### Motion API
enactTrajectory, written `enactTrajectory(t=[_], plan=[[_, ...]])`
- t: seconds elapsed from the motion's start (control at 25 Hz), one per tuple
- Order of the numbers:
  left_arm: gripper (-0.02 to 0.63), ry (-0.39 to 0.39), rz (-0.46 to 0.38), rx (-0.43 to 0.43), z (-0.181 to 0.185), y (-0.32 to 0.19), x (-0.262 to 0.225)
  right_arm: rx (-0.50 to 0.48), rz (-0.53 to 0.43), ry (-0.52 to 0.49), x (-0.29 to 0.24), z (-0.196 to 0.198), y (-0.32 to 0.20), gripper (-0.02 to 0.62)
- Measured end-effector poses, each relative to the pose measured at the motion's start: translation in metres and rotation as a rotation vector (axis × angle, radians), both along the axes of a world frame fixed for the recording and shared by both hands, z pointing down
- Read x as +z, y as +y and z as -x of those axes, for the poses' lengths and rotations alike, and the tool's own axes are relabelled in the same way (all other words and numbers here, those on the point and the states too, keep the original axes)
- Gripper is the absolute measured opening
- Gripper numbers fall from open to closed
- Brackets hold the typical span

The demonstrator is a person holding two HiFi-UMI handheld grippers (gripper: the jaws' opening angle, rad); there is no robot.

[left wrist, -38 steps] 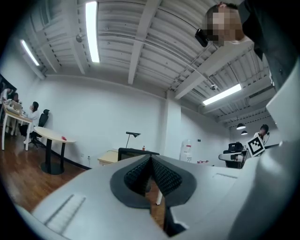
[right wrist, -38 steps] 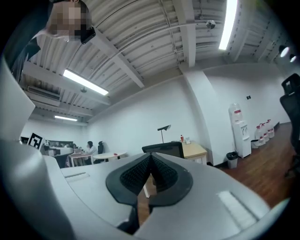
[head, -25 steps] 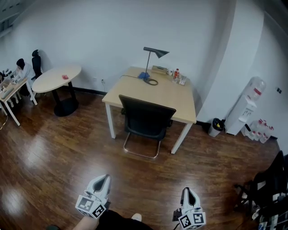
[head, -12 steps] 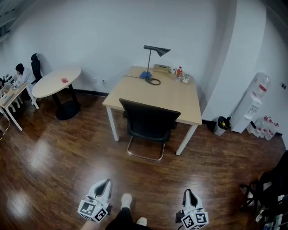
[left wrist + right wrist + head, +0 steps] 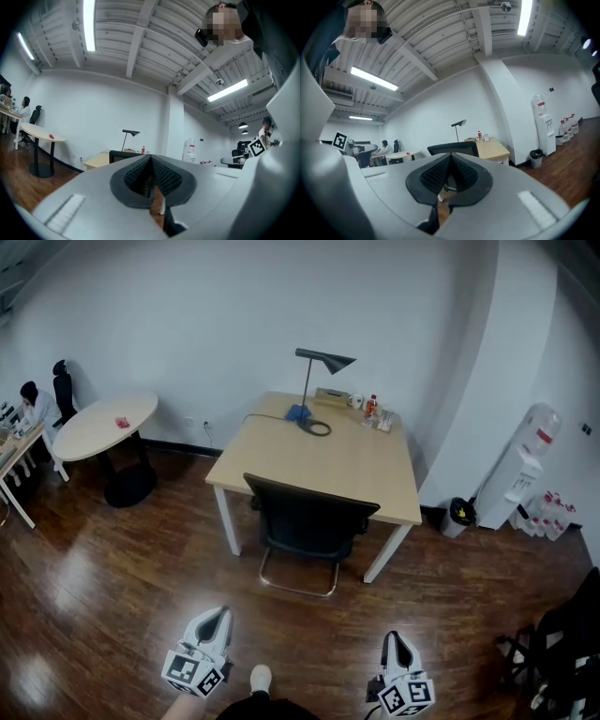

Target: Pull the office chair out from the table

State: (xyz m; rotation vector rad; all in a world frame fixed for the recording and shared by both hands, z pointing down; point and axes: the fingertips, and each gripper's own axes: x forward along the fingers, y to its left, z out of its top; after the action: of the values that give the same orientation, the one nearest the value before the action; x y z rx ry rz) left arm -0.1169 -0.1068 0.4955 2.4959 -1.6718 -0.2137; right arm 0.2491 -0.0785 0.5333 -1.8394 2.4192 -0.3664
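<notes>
A black office chair (image 5: 307, 519) stands tucked under the near edge of a light wooden table (image 5: 324, 457), its backrest toward me. My left gripper (image 5: 217, 617) and right gripper (image 5: 393, 639) hang low in the head view, well short of the chair, both shut and empty. In the left gripper view the chair's backrest (image 5: 123, 153) peeks over the shut left gripper (image 5: 151, 159). The right gripper view shows the backrest (image 5: 453, 148) just above the shut right gripper (image 5: 450, 156), with the table (image 5: 493, 148) behind.
A black desk lamp (image 5: 317, 381), a bottle and cups sit at the table's far edge. A round white table (image 5: 101, 425) stands left, a seated person (image 5: 34, 405) beyond it. A water dispenser (image 5: 529, 460) and small bin (image 5: 457, 516) stand right. Dark wood floor lies between me and the chair.
The chair and table have come a little closer and lower in the head view as I walked forward. Both grippers stayed shut, low in the picture.
</notes>
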Motion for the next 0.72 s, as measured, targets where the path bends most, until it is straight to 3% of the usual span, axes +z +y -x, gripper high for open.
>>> enactTrajectory(t=[0.32,0.72], plan=[[0.002,0.020,-0.010,0.019,0.019,-0.061,-0.002,0.002,-0.012,0.023,-0.007,0.024,-0.056,0.012],[0.002,-0.013,-0.015,0.068,0.043,-0.119,-0.008,-0.001,-0.014,-0.016,-0.019,0.066,-0.117,0.014]])
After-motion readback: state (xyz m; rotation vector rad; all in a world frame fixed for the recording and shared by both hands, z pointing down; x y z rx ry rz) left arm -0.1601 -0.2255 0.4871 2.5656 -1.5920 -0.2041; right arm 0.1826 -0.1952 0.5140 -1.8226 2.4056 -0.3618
